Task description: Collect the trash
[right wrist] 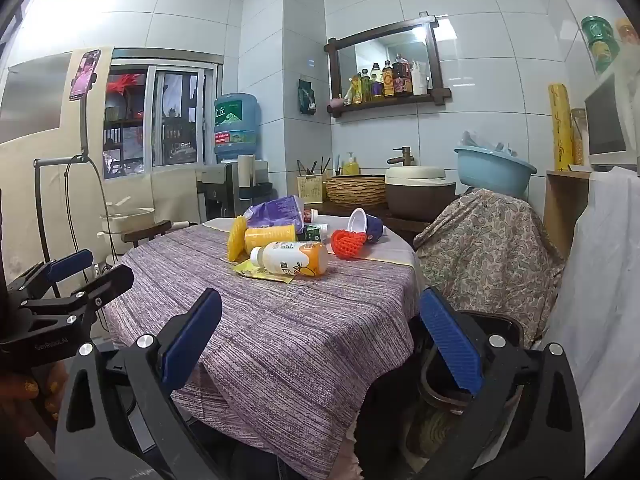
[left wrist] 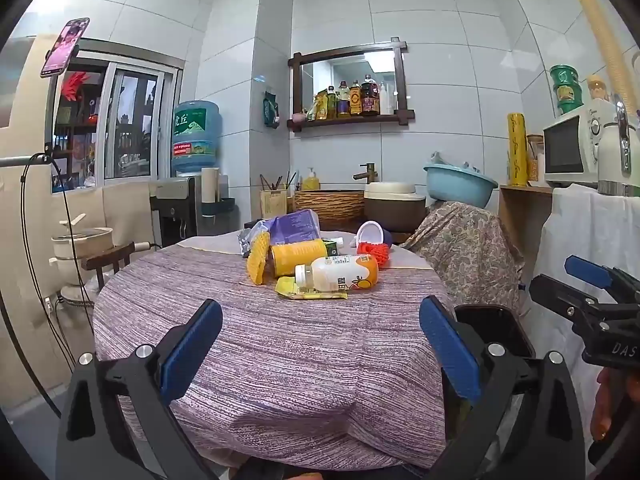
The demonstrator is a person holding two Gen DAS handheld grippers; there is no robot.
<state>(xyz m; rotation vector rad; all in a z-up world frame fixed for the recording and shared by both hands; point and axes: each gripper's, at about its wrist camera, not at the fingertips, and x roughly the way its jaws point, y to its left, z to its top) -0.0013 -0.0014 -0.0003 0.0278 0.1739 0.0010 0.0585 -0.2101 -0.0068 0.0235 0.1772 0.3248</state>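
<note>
Trash lies piled at the far side of the round table (left wrist: pixel 280 340): a white-and-orange bottle (left wrist: pixel 338 273) on its side on a yellow wrapper (left wrist: pixel 292 290), a yellow can (left wrist: pixel 298 257), a yellow foam net (left wrist: pixel 258 258), a purple bag (left wrist: pixel 294 227), a red foam net (left wrist: pixel 374 252) and a white cup (left wrist: pixel 370 234). The bottle (right wrist: pixel 292 258) and red net (right wrist: pixel 348 243) also show in the right wrist view. My left gripper (left wrist: pixel 320 344) is open and empty over the near table edge. My right gripper (right wrist: pixel 320 344) is open and empty, to the table's right, above a black bin (right wrist: pixel 472 360).
The black bin (left wrist: pixel 496 330) stands right of the table. A chair draped in patterned cloth (left wrist: pixel 464 256) carries a blue basin (left wrist: pixel 460 182). A counter with a sink and rice cooker (left wrist: pixel 394 200) lies behind. A phone stand (left wrist: pixel 64 52) and water dispenser (left wrist: pixel 196 136) stand left.
</note>
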